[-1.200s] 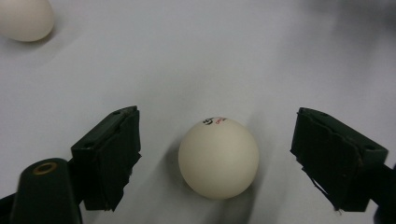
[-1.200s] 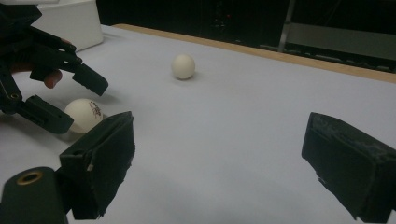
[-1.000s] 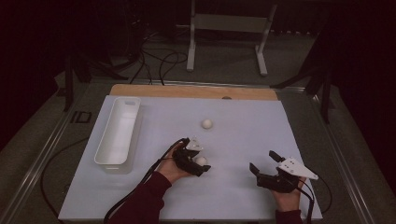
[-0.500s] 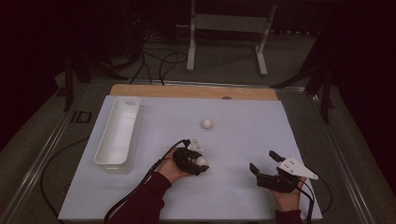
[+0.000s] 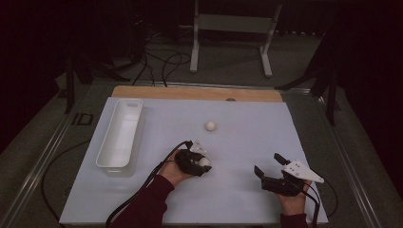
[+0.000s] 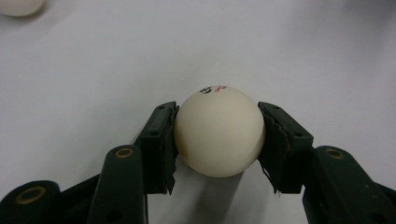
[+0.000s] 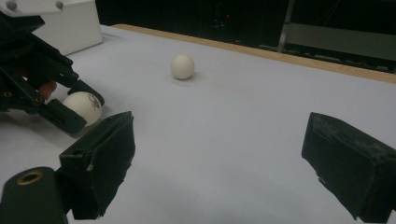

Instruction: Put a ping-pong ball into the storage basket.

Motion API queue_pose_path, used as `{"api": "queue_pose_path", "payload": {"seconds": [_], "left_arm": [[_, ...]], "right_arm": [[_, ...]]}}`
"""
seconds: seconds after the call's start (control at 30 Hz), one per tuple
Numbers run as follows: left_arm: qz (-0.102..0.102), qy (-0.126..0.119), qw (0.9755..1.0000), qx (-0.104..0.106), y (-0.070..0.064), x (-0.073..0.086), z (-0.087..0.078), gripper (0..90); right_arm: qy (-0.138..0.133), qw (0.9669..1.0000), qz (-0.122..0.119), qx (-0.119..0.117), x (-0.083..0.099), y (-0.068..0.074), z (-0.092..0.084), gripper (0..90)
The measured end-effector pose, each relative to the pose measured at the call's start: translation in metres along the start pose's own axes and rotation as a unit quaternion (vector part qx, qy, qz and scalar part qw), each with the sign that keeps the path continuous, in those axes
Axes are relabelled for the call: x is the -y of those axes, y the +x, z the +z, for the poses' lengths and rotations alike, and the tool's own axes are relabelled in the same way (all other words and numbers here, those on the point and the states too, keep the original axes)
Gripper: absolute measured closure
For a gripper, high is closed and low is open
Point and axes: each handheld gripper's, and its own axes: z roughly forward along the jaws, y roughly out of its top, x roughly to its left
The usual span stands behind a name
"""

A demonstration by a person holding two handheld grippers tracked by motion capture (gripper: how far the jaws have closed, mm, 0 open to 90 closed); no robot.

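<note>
Two balls on the tabletop: the near ball is now clamped in the just-closed left gripper, right of the empty tray; far ball waits, right gripper gaping.

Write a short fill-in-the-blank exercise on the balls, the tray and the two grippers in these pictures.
1. The left gripper is shut on a white ____.
2. The right gripper has its jaws ____, with nothing between them.
3. The second ball lies loose on the ____ mat.
4. The white tray stands along the mat's ____ edge in the high view.

Missing words: ball; open; white; left
</note>
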Motion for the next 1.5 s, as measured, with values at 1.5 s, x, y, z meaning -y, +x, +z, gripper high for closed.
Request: {"api": "queue_pose_path", "payload": {"seconds": [1.5], "left_arm": [[-0.009, -0.063, 0.9962, -0.059, 0.013, 0.003, -0.069, 51.1]], "right_arm": [[0.003, 1.0000, 0.001, 0.001, 0.001, 0.000, 0.001, 9.2]]}}
